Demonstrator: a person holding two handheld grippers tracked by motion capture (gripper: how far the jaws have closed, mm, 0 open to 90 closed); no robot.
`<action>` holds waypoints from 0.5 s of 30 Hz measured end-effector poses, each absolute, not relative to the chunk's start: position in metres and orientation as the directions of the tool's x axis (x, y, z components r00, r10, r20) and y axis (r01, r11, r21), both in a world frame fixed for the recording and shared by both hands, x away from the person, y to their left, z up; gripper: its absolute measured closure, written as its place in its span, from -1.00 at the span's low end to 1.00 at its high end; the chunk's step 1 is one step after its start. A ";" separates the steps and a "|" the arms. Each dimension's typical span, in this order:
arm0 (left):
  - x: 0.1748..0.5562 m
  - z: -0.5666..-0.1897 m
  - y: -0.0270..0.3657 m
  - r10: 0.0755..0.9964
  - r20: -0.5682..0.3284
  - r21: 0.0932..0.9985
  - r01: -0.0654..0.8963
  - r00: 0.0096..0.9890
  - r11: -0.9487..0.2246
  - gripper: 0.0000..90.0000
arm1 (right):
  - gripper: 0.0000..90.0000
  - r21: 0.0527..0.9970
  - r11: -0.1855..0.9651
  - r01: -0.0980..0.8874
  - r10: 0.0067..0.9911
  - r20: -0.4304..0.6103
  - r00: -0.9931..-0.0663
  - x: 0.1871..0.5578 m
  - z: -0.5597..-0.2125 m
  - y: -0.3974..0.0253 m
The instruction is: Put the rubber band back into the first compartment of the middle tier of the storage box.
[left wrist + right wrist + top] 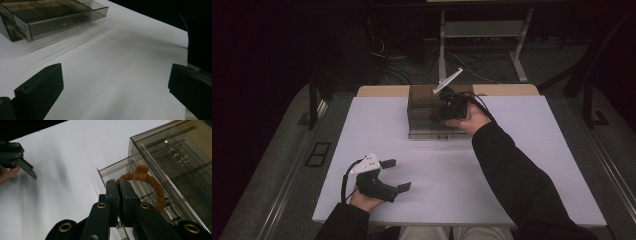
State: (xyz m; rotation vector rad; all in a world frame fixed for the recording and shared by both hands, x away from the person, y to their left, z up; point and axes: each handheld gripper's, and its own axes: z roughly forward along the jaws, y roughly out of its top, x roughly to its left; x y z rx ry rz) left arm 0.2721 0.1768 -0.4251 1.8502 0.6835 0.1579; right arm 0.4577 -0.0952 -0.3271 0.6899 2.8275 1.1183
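Observation:
A smoky clear drawer box (419,125) stands at the far middle of the white table (522,165), its drawer (110,171) pulled out toward me. My right gripper (120,188) is shut on a brown beaded bracelet (156,187) with one square bead. The bracelet hangs over the open drawer's corner. In the high view the right gripper (439,115) is held over the box. My left gripper (397,175) rests low at the table's near left, open with nothing between its jaws, and looks toward the drawer (57,22) across bare table.
The drawer has several divided compartments (37,11), and I cannot tell what lies in them. A wooden board (507,90) edges the table's far side. Cables and a metal frame (482,30) lie on the floor beyond. Dark floor surrounds the table.

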 end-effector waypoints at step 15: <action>0.272 -0.425 0.176 0.524 -0.215 0.900 0.375 0.824 -0.220 -1.00 | 0.90 0.657 0.647 0.386 0.392 0.147 -0.908 0.461 -0.342 -0.077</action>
